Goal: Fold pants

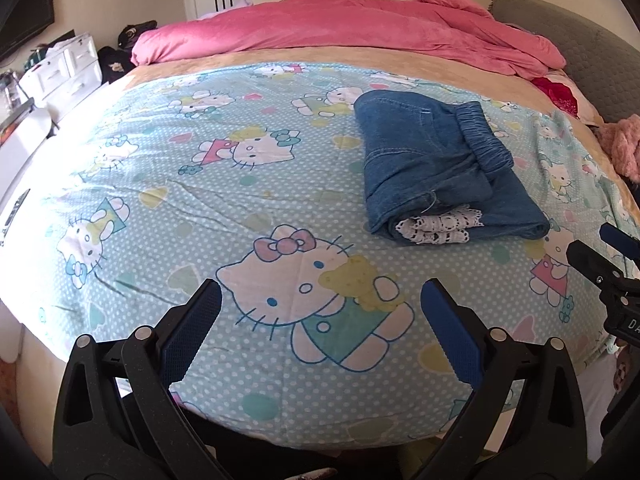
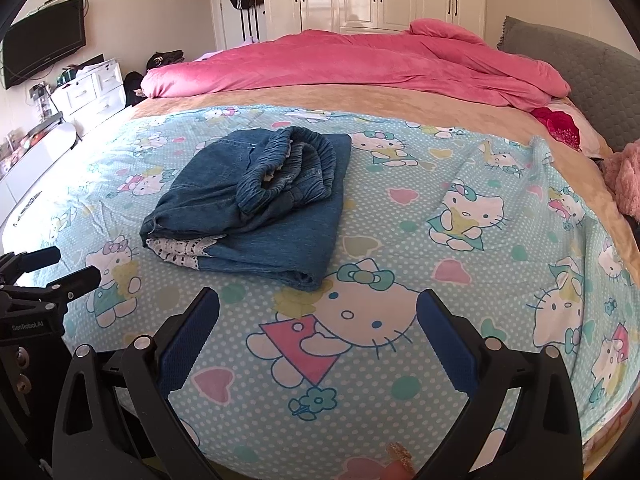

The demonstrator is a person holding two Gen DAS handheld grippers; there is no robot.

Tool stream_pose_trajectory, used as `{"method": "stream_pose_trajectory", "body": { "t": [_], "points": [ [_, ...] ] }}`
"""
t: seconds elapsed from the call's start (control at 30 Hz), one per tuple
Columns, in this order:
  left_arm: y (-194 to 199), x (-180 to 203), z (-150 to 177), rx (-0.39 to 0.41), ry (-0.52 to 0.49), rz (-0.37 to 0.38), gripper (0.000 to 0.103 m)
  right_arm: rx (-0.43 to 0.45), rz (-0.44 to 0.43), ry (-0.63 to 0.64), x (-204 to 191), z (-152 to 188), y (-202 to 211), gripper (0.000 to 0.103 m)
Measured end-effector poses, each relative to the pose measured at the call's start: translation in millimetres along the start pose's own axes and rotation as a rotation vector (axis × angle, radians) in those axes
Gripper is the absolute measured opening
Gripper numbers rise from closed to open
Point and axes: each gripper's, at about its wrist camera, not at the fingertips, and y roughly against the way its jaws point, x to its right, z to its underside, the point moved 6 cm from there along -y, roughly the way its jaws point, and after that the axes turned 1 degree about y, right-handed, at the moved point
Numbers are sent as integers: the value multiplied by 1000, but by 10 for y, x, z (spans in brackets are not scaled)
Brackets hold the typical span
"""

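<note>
Folded pants (image 1: 444, 168) lie lengthwise up the bed (image 1: 200, 208), waistband toward pink blanket (image 1: 360, 28); both grippers' fingers (image 1: 192, 332) (image 2: 444, 336) spread apart, empty.

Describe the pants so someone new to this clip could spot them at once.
On the bed's cartoon-cat sheet, in front of the pink duvet, lies one folded bundle: the denim pants. They are the only dark blue thing there, with a gathered elastic waistband on top and white lace trim at the near edge.
</note>
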Motion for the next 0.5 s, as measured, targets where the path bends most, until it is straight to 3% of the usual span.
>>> {"method": "stream_pose_trajectory", "body": {
  "t": [0.2, 0.33, 0.5],
  "points": [
    [-96, -260, -41, -22, 60, -22, 94, -15, 17, -26, 135, 7, -95, 99],
    [-252, -683, -170, -47, 151, -72, 94, -24, 59, -73, 452, -40, -174, 99],
    [-566, -1553, -513, -40, 228, -301, 94, -34, 237, -195, 1443, -158, -319, 99]
  ]
}}
